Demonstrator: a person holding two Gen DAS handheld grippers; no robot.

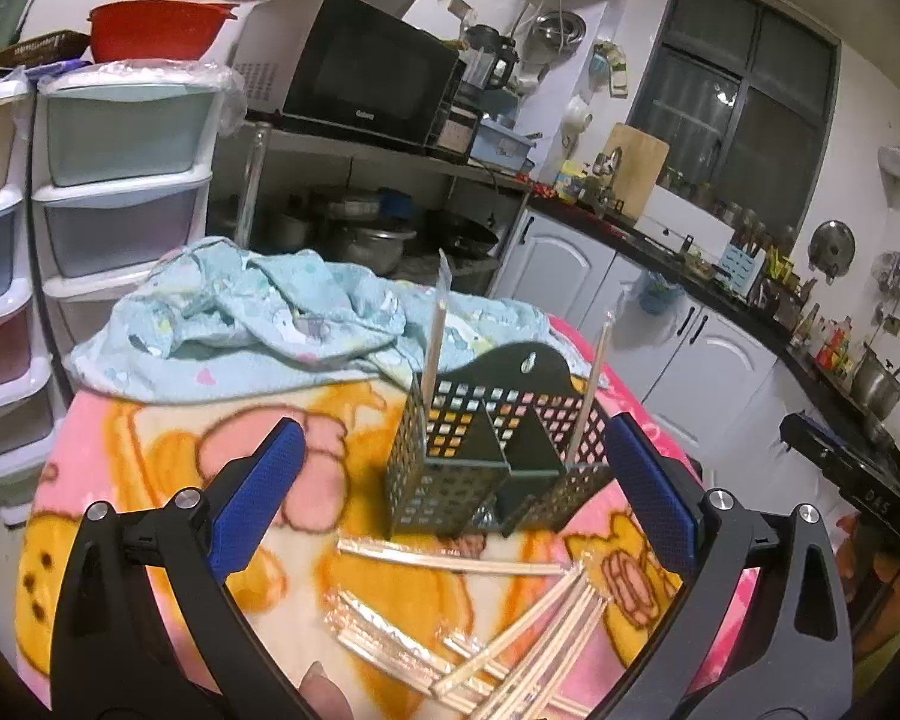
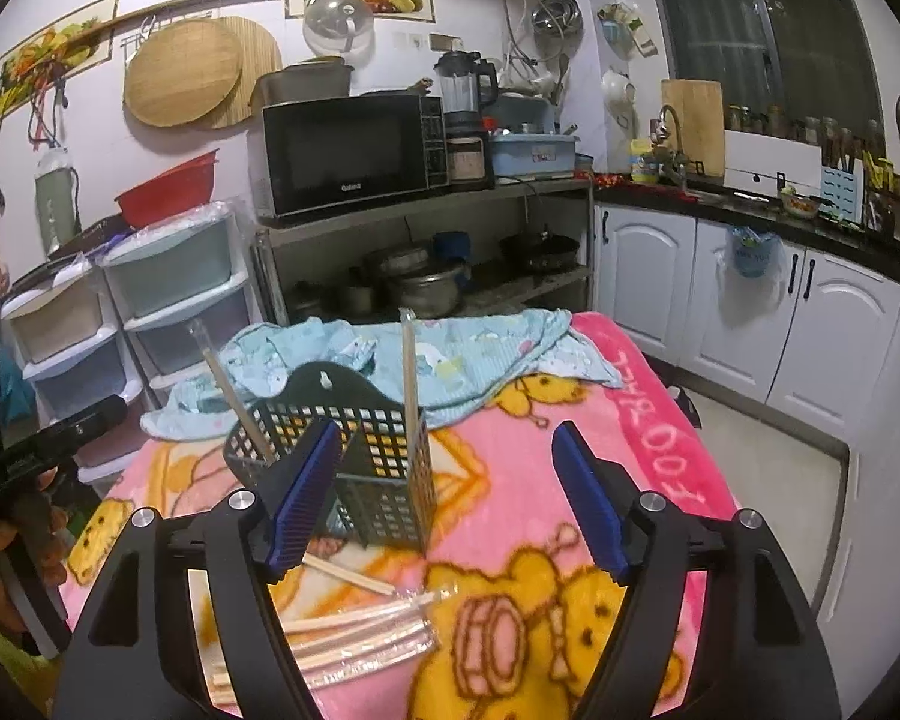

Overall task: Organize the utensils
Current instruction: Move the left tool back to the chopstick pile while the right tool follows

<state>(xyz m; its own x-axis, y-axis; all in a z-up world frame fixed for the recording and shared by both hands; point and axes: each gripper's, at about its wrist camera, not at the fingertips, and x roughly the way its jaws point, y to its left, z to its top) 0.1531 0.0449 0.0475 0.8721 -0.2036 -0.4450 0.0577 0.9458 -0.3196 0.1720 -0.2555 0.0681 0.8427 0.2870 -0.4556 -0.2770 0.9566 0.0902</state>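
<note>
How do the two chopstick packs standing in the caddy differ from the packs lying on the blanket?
The standing packs are upright in the black caddy, one in each outer compartment; the loose packs lie flat on the blanket in front of it. The standing ones are apart; the loose ones overlap in a pile. All are pale wooden sticks in clear wrappers.

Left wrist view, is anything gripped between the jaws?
No, the left gripper stands open, its blue pads apart with only the black holder beyond them.

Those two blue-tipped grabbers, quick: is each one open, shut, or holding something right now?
Left gripper: open wide, holding nothing; the holder sits ahead between its fingers, untouched.
Right gripper: open, holding nothing.
</note>
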